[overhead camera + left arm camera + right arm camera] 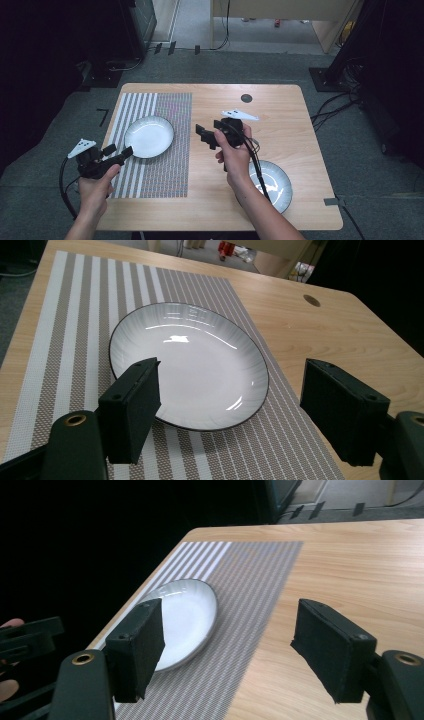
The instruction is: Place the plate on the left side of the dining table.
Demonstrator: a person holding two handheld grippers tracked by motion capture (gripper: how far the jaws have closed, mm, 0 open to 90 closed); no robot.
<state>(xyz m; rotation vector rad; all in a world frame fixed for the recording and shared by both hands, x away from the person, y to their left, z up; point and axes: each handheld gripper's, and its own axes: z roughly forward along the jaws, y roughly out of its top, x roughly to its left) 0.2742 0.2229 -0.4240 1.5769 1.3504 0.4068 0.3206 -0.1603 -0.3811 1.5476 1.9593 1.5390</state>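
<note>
A white plate with a dark rim [149,136] lies on a striped placemat [165,170] on the left half of the wooden table [285,115]. My left gripper [119,151] is open just off the plate's near left rim, jaws pointing at it. In the left gripper view the plate [190,365] lies beyond the empty gripper [231,367]. My right gripper [207,131] is held open above the table's middle, pointing left, with nothing between its jaws. In the right gripper view the gripper [228,607] faces the plate [185,615] and placemat [250,580].
A second plate [280,187] lies near the table's front right, partly under the right forearm. A dark round hole [246,98] is in the tabletop at the back. Cables [335,107] run over the floor at the right. Dark equipment [140,25] stands behind the table's left corner.
</note>
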